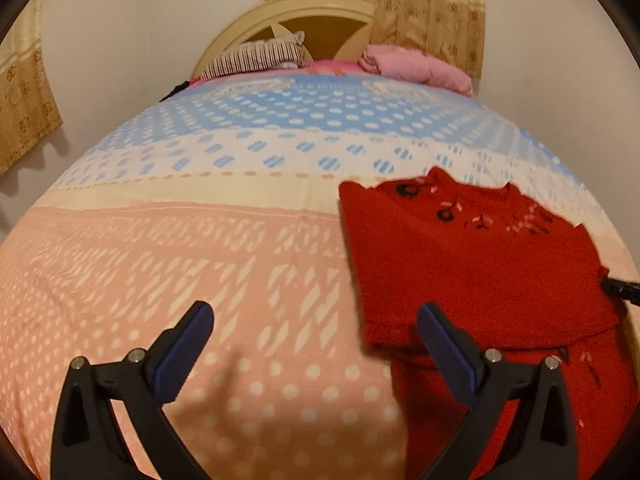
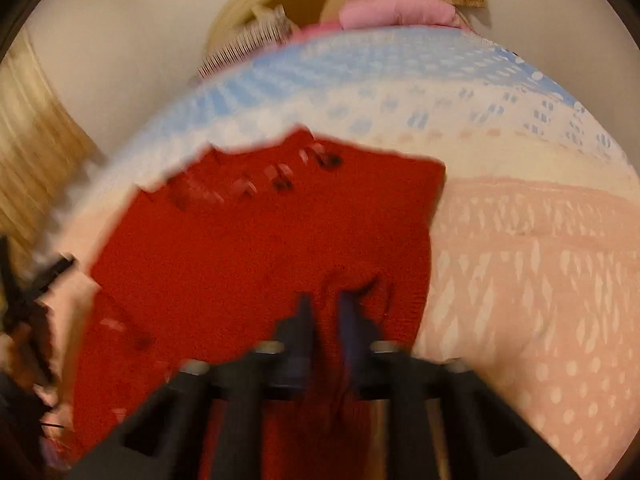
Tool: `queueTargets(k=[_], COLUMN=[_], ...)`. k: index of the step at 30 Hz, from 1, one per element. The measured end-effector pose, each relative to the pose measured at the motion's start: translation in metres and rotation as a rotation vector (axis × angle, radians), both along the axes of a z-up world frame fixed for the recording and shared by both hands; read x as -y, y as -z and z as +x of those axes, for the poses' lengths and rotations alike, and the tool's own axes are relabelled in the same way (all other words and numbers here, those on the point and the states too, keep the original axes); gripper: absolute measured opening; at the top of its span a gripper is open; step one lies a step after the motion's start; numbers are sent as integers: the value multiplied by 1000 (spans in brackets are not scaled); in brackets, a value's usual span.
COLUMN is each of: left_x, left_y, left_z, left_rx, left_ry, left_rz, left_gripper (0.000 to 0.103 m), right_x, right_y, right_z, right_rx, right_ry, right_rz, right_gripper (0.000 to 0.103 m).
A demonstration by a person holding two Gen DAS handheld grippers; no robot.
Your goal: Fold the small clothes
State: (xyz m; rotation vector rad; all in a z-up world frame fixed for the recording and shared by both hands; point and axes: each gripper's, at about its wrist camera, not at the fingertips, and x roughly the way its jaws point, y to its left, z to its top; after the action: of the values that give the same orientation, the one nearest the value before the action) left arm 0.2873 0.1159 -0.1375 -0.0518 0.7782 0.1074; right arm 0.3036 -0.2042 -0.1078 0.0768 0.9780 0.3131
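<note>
While the right gripper (image 2: 324, 312) pinches a fold of the red sweater (image 2: 256, 240) at lower centre, the left gripper (image 1: 316, 320) gapes empty over the patterned bedspread (image 1: 200, 240). Only the left view sharply shows the headboard (image 1: 288, 12), curtains (image 1: 432, 4) and pink bedding (image 1: 416, 68).

Bed w/ patterned sheet (image 1: 208, 216), pink, cream & blue bands; up by the cream headboard (image 1: 304, 4) sit a striped pillow (image 1: 260, 56) & folded pink blanket (image 1: 416, 68), gold floral curtain (image 1: 424, 4) hanging behind.
</note>
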Motion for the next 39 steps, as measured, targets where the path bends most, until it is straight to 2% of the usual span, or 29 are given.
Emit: queueTargets(k=[1, 6, 8, 10, 12, 14, 19, 21, 23, 25, 27, 28, 29, 33, 35, 37, 39], left_x=[2, 3, 3, 2, 1, 1, 0, -3, -6, -6, 0, 3, 4, 3, 3, 6, 8], left_y=[3, 9, 13, 17, 18, 12, -10, -18, -21, -14, 3, 8, 14, 23, 22, 22, 21], left_z=[2, 1, 3, 6, 8, 2, -10, -10, -8, 0, 13, 14, 15, 14, 14, 12, 9], left_rx=[-7, -6, -16, -26, -36, -18, 77, 109, 117, 84, 7, -7, -14, -25, -25, -23, -17], left_ry=[-3, 5, -5, -22, -32, -36, -41, -50, -65, -64, -54, -55, -58, -68, -68, -65, -59], left_rz=[10, 11, 15, -1, -6, -6, 56, 49, 30, 21, 58, 66, 68, 57, 59, 79, 90], left_gripper=[103, 103, 103, 103, 103, 103, 103, 103, 103, 103, 103, 103, 103, 103, 103, 103, 103], right_x=[-6, -13, -12, -13, -16, -10, -8, -3, 2, -1, -8, -9, -12, -30, -42, -41, -26], right_y=[-3, -67, -75, -62, -28, -3, 1, -6, -17, -20, -15, -15, -17, -23, -16, 0, 11], right_z=[-1, -23, -19, -4, 16, 20, 6, 5, 3, 5, 6, 4, 1, -13, -15, -9, -5], right_rx=[26, 293, 324, 269, 136, 80, 98, 100, 132, 135, 124, 137, 153, 173, 142, 87, 57], right_ry=[-11, -12, -1, 9, -1, 39, 33, 34, 55, 47, 49, 59, 55, -49, -126, -100, -52], right_rz=[-36, -144, -167, -180, -230, -258, -276, -260, -225, -224, -298, -319, -296, -154, -90, -111, -56], right_gripper=[7, 6, 6, 7, 7, 7, 7, 7, 7, 8, 30, 52, 56, 56, 56, 56, 55])
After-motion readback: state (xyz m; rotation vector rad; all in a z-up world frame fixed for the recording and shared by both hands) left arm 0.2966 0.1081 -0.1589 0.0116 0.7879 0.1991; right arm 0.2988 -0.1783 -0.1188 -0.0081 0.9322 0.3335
